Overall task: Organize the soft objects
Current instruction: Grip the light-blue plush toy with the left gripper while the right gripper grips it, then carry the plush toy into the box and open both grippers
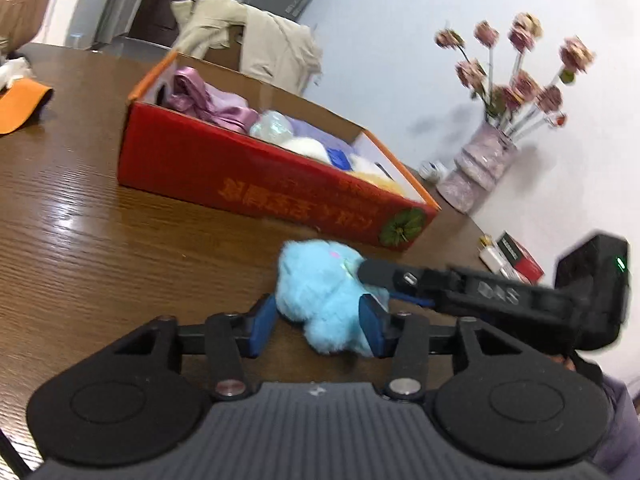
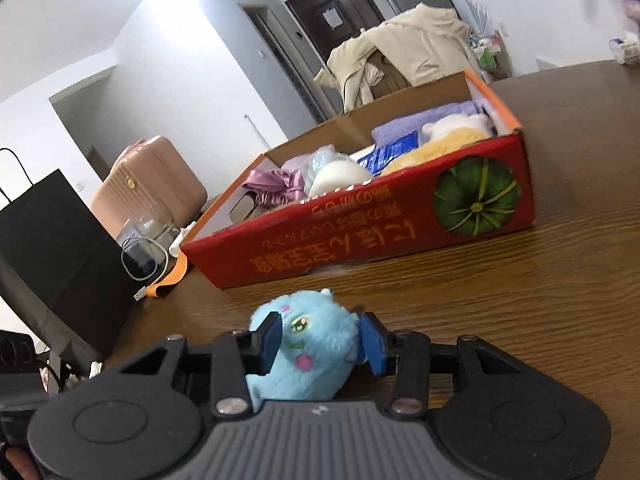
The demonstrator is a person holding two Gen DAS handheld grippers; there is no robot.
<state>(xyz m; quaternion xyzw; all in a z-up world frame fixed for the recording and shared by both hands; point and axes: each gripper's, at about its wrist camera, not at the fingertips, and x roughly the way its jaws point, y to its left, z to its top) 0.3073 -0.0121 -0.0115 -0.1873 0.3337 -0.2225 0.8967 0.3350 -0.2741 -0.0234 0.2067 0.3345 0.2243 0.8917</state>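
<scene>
A fluffy light-blue plush toy [image 1: 320,292] [image 2: 312,344] lies on the brown wooden table just in front of a red cardboard box [image 1: 240,168] [image 2: 360,240]. My left gripper [image 1: 318,326] has its blue pads pressed against the toy's two sides. My right gripper [image 2: 320,342] clamps the same toy across its face; in the left wrist view this right gripper [image 1: 380,284] reaches in from the right. The box holds several soft items: pink satin cloth [image 1: 200,96], purple towel [image 2: 420,124], white and yellow plush pieces.
A vase of dried roses [image 1: 476,160] and small packets [image 1: 516,256] stand at the table's right edge by the wall. An orange item [image 1: 20,108] lies at far left. A black bag [image 2: 52,240], a cable [image 2: 144,264] and a beige suitcase [image 2: 148,176] sit to the left.
</scene>
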